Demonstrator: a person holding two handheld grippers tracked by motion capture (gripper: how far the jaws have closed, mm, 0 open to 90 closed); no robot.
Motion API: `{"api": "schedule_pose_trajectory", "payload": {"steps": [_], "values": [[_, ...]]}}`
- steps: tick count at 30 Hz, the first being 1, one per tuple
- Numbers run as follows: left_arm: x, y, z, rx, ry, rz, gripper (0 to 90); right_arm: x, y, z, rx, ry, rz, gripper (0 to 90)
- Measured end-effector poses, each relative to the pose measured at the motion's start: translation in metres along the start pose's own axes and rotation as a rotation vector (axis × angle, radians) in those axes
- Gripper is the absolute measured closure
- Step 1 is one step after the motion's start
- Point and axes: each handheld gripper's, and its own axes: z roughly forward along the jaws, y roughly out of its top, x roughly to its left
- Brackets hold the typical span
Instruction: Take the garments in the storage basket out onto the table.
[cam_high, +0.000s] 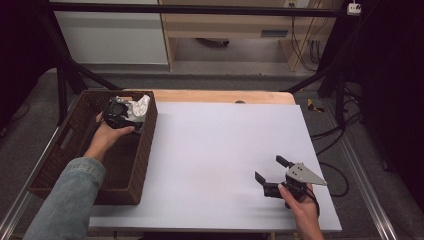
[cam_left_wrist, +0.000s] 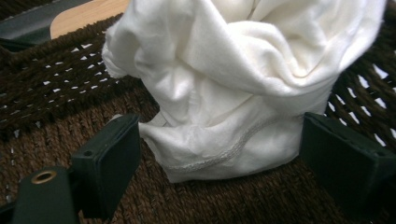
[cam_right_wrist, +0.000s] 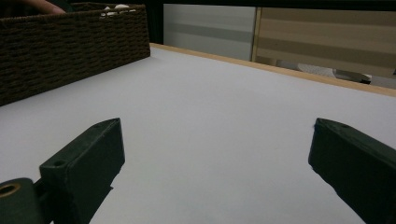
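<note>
The left gripper (cam_left_wrist: 219, 154) straddles the white cloth (cam_left_wrist: 233, 84) at the basket's (cam_high: 145, 150) far corner, jaws spread, unclenched, ready to pinch. The right gripper (cam_high: 272, 175) rests released near the table's (cam_high: 210, 150) near right corner, out of the way.

The table (cam_high: 220, 96) was wooden, its top covered by a white sheet (cam_high: 225, 160). A black metal frame (cam_high: 200, 9) stood around it. Beyond lay a grey floor (cam_high: 210, 80), a white panel (cam_high: 110, 35) and a pale wooden cabinet (cam_high: 225, 22). Cables (cam_high: 305, 47) hung at the right. The sides were dark.
</note>
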Motion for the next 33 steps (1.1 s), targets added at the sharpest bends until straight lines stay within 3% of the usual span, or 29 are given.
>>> {"api": "schedule_pose_trajectory", "payload": {"steps": [15, 22, 33], "values": [[-0.004, 0.000, 0.016, -0.017, 0.013, -0.006, 15.4, 0.000, -0.001, 0.000, 0.003, 0.001, 0.004, 4.2], [-0.005, 0.002, 0.018, -0.022, 0.019, 0.035, 30.5, 0.000, -0.001, 0.001, 0.006, 0.003, 0.004, 4.2], [-0.002, 0.002, 0.017, -0.006, 0.042, 0.058, 60.4, 0.000, -0.001, 0.001, 0.008, 0.003, 0.000, 4.2]]}}
